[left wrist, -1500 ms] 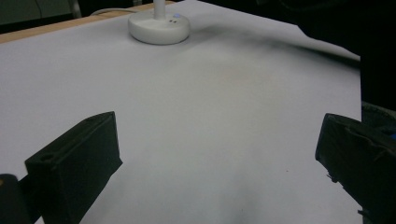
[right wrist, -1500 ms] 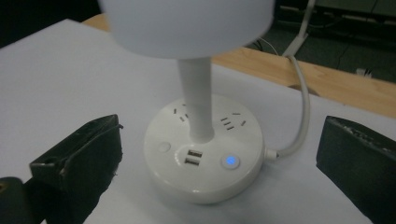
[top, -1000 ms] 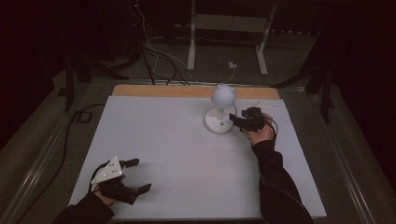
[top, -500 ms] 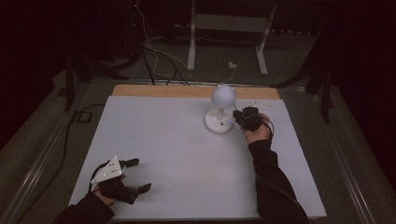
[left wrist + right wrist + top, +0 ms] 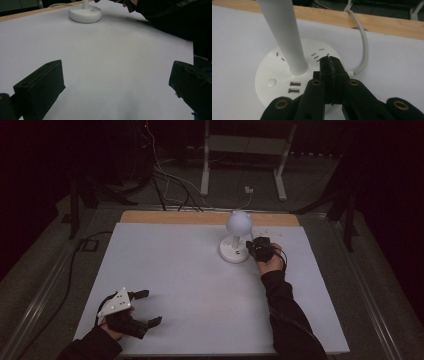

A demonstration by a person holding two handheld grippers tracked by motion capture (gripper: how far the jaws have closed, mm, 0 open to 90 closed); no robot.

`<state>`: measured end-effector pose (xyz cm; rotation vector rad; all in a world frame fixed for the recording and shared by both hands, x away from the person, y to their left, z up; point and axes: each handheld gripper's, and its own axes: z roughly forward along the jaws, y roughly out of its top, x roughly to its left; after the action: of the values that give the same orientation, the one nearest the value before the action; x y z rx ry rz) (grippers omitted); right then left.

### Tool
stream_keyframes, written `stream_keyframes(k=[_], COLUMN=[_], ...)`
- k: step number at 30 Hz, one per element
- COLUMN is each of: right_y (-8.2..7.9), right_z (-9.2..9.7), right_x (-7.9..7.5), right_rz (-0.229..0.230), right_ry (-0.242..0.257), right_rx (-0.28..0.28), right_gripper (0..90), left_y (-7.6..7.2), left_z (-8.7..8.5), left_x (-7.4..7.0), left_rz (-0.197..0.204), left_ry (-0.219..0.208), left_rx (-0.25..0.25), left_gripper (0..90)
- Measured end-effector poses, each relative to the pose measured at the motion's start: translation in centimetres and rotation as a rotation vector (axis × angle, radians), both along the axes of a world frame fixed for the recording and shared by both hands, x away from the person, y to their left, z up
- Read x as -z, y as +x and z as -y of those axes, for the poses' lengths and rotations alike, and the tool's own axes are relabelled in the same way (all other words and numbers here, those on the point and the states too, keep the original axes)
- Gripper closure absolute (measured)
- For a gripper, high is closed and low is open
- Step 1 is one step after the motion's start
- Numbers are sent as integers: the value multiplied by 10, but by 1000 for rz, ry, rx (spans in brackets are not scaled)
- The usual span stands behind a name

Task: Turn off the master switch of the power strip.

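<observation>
standing on the far right part of the white surface (image 5: 190,270), the white lamp (image 5: 235,240) shows 2 usb ports on its round base. the right gripper (image 5: 331,65) hovers over that base, jaws just closed together on nothing. the left gripper (image 5: 142,307) rests near the front-left corner, jaws wide apart, empty.

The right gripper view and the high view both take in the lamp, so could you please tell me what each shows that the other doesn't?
The right gripper view alone shows detail on the lamp base: a round button, two USB ports, small slots, and the white cable leaving the base. The right gripper has its jaws shut together over the base.

The high view alone shows the lamp's round white head, the left gripper with jaws apart, and the whole white table.

Both show the lamp stem and the wooden strip.
</observation>
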<state>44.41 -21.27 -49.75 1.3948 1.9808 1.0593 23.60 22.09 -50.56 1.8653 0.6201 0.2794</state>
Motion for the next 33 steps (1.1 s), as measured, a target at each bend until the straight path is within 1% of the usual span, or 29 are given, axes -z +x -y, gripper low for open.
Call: stream_keyframes(k=[4,6,10,12,15,19,20,23,24,26,29,32,33], right_y=[2,2,1,1,0,0,-1,-1,-2,-3,-5,-6,-6], right_z=[-1,-2,-5,-5,-5,-6,-5,-6,-7,-9,-10,-9,-10], right_x=[4,6,10,11,11,12,13,14,15,16,18,19,19], right_rz=[-14,-9,-16,-13,-10,4,7,14,17,25,45,54,60], right_ry=[-2,-15,-25,-26,-21,-35,-28,-40,-56,-60,-77,-73,-79], right_rx=[6,6,-4,-2,3,5,9,7,5,-2,-3,-3,0], right_gripper=[900,900,900,900,900,900,900,900,900,900,900,900,900], left_y=[0,0,0,0,0,0,0,-1,0,-1,-1,-1,-1], left_z=[0,0,0,0,0,0,0,0,0,0,0,1,1], left_x=[0,0,0,0,0,0,0,0,0,0,0,0,0], left_rz=[0,0,1,1,2,-1,0,2,1,2,3,2,2], left_ry=[3,-1,3,-1,4,0,3,4,2,6,6,7,8], left_rx=[0,0,1,-1,0,-1,0,1,1,2,2,3,4], left_gripper=[4,4,4,4,4,4,4,4,4,4,4,4,4])
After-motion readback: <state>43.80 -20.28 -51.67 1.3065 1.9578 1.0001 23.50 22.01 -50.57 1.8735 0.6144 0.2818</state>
